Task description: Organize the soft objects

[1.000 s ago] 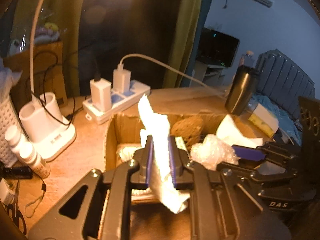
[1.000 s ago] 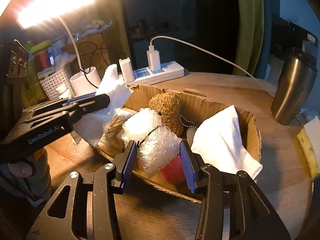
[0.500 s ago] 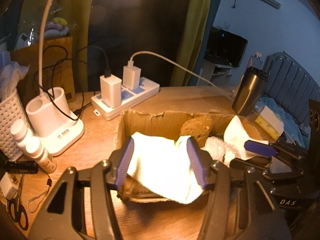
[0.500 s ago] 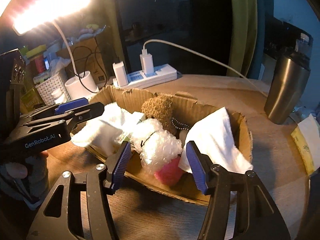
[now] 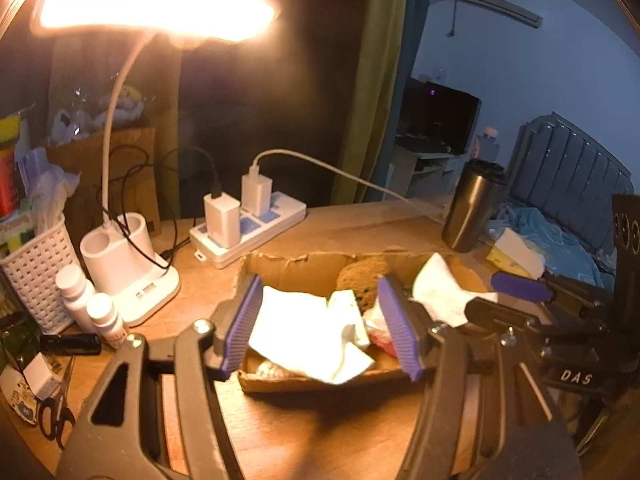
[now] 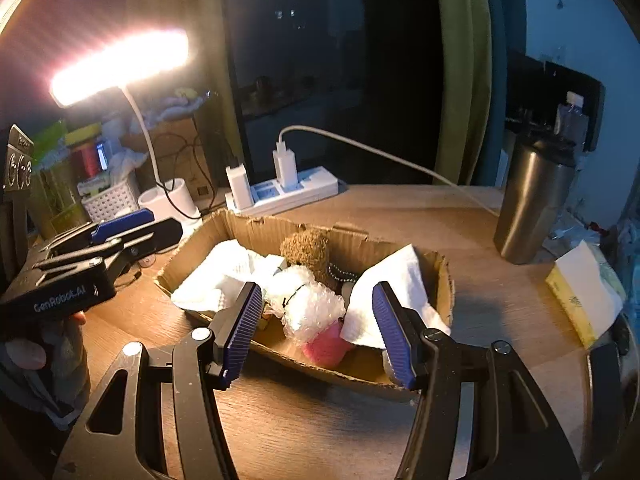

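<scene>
A torn cardboard box [image 5: 296,264] [image 6: 256,228] on the wooden desk holds the soft things. A white tissue [image 5: 296,328] [image 6: 224,276] lies in its left end, lit by the lamp. My left gripper [image 5: 318,320] hovers just above and in front of it; its jaws are opening and nothing touches the pads. Bubble wrap [image 6: 312,308], a brown plush [image 6: 308,248], a pink piece [image 6: 324,348] and a second white tissue [image 6: 396,280] fill the rest of the box. My right gripper [image 6: 318,334] stands open above the box's near rim, clear of the bubble wrap.
A lit desk lamp [image 5: 132,280] and a power strip [image 5: 248,228] with chargers stand behind the box. A steel tumbler [image 6: 532,204] is at the right, a yellow tissue pack [image 6: 580,296] nearer. A white basket [image 5: 36,272], small bottles [image 5: 104,316] and scissors [image 5: 56,420] crowd the left.
My left gripper let go of the white tissue, which now lies in the box. My right gripper released the bubble wrap. Both have pulled back and risen.
</scene>
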A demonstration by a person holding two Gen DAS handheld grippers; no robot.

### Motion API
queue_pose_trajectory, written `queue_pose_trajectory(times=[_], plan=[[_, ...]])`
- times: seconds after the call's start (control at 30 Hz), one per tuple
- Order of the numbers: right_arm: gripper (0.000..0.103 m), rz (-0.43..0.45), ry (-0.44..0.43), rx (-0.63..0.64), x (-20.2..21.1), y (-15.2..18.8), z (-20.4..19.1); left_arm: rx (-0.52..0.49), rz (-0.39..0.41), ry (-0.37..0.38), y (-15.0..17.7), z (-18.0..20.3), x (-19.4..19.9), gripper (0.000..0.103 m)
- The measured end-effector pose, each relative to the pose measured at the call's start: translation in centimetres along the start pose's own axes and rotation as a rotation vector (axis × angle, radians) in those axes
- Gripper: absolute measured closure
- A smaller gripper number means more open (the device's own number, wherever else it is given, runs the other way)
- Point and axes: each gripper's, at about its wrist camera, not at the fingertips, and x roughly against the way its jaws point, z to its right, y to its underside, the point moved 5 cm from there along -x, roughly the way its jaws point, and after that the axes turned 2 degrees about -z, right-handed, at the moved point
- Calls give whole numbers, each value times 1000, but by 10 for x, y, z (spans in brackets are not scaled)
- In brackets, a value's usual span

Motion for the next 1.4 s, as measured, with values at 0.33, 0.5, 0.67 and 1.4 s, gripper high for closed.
queue_pose_trajectory(times=[0.33, 0.5, 0.67, 1.4], plan=[[34, 82, 40, -4, 42, -5, -2, -49, 75, 32, -1, 25, 40, 26], [34, 117, 55, -3, 64, -5, -4, -72, 103, 43, -1, 34, 60, 26], [34, 146, 68, 0, 84, -3, -7, -91, 131, 54, 0, 44, 80, 24], [9, 286, 167, -7, 179, 8, -22, -146, 240, 46, 5, 79, 163, 1]])
